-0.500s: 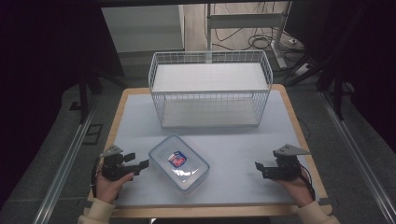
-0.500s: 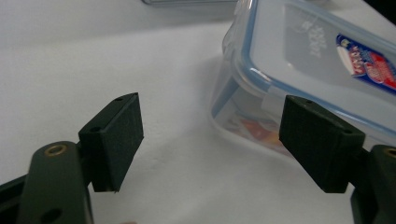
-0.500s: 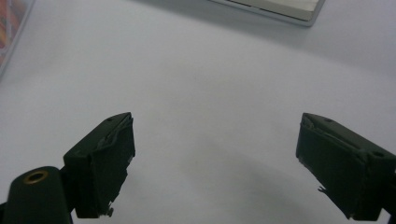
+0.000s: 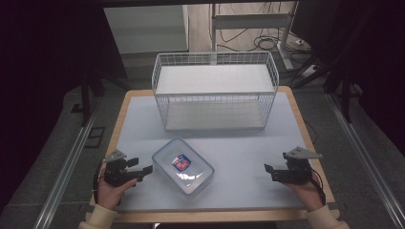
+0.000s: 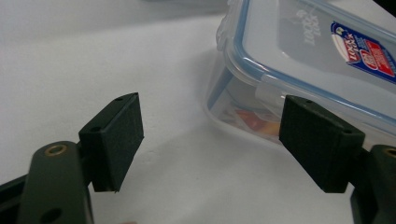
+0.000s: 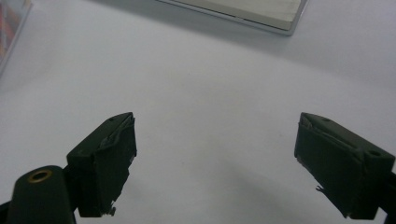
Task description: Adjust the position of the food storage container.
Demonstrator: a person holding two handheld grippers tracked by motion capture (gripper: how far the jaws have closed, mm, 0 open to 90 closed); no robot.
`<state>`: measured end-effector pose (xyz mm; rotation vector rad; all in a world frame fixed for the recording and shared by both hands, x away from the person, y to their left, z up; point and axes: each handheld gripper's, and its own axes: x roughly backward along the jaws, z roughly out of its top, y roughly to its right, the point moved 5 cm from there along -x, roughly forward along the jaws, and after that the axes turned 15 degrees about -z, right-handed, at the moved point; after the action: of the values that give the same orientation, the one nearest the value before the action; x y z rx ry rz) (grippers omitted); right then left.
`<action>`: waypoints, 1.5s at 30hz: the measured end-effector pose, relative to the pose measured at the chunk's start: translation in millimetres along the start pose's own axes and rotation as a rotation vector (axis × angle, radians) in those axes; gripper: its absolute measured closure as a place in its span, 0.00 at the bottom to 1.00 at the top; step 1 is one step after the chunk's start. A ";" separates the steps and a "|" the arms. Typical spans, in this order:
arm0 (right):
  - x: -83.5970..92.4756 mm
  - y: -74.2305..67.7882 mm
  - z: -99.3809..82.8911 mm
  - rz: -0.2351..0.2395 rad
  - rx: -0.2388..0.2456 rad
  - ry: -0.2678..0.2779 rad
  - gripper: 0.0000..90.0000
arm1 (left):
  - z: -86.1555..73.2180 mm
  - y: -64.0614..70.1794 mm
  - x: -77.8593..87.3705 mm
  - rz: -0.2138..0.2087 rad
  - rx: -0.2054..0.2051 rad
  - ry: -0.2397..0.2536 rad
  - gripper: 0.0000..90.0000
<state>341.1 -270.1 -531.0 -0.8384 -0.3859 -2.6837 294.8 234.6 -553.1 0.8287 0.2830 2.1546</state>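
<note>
A clear plastic container (image 4: 183, 167) with a blue-edged snap lid and a red and blue label lies at the near middle of the white table. My left gripper (image 4: 144, 171) is just left of it, open and pointing at its side. In the left gripper view the container (image 5: 317, 51) lies at the upper right. My left gripper (image 5: 210, 140) holds nothing, and its right jaw stands in front of the box's side latch. My right gripper (image 4: 268, 171) rests open near the table's right front, well apart from the box. In its own view, my right gripper (image 6: 215, 158) has bare table between its jaws.
A white wire basket (image 4: 215, 90) stands at the back middle of the table; its base edge (image 6: 243, 11) shows at the top of the right gripper view. The table's wooden rim (image 4: 305, 129) runs along the sides. Metal rails and cables lie on the floor beyond.
</note>
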 end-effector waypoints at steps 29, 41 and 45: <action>-3.2 0.0 -2.9 -0.005 0.010 -0.024 0.15 | -7.6 81.7 -14.6 -0.270 -0.258 -0.187 1.00; -4.2 -0.2 -3.4 -0.002 0.006 -0.028 0.15 | -14.7 103.6 -33.7 -0.370 -0.295 -0.247 1.00; -4.1 -0.1 -3.3 -0.002 0.006 -0.027 0.15 | -16.0 105.0 -34.5 -0.383 -0.298 -0.254 1.00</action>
<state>342.6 -270.3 -536.1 -0.8740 -0.4009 -2.6738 237.6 140.6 -534.2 0.7909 -0.0126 1.6638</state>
